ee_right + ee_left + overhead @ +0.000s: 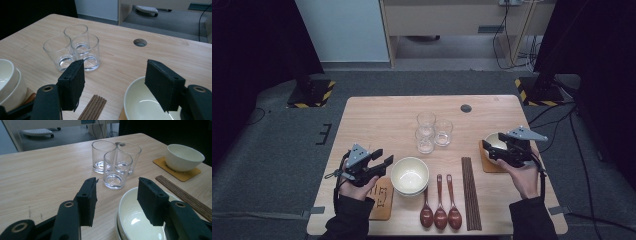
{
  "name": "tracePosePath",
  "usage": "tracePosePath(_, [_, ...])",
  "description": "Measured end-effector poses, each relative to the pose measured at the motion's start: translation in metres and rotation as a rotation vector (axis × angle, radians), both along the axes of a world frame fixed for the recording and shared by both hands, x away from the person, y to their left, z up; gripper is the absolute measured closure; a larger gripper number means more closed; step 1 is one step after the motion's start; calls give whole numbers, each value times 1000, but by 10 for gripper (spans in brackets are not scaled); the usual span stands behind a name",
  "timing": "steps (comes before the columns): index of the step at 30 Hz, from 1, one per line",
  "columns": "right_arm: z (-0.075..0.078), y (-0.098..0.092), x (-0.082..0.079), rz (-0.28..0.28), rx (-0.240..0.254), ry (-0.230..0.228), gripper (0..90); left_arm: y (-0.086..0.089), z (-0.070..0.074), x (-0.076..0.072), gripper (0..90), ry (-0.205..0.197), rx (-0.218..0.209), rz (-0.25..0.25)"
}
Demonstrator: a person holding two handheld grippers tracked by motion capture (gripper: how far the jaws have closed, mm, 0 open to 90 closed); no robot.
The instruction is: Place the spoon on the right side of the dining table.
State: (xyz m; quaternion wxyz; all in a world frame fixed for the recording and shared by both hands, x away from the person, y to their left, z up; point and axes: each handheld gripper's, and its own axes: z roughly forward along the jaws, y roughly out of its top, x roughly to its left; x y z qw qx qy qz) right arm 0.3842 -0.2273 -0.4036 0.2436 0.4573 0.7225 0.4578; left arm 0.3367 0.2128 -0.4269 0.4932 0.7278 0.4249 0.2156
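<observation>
while no writing is readable, left gripper [379, 159] (jaws apart) nears stacked bowls [410, 175]; right gripper [492, 149] gapes over bowl [146, 105].

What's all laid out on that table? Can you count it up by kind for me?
Glasses: 3
Bowls, two stacked and one alone: 3
Spoons: 3
Coasters: 2
Chopsticks: one bundle, sticks too fine to count
Total: 11, plus the chopsticks
</observation>
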Motion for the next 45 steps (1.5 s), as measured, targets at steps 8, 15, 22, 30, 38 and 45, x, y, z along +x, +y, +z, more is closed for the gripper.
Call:
tracePosePath(8, [-2, 8, -4, 25, 1, -9, 315, -10, -1, -2, 491, -4, 7, -21])
tracePosePath(15, [-5, 11, -8, 37, 7, -3, 302, -17, -3, -4, 487, -7, 14, -35])
tracePosePath(22, [-11, 16, -12, 57, -8, 9, 296, -25, -5, -6, 483, -9, 26, -52])
tracePosePath(30, [-18, 20, -17, 80, -14, 20, 287, -35, -7, -8, 475, -8, 39, -75])
tracePosePath(38, [-25, 27, -20, 108, -19, 38, 286, -44, -10, -11, 472, -5, 44, -93])
tracePosePath(45, [-32, 31, -23, 113, -25, 46, 286, -51, -13, -13, 472, 0, 42, -111])
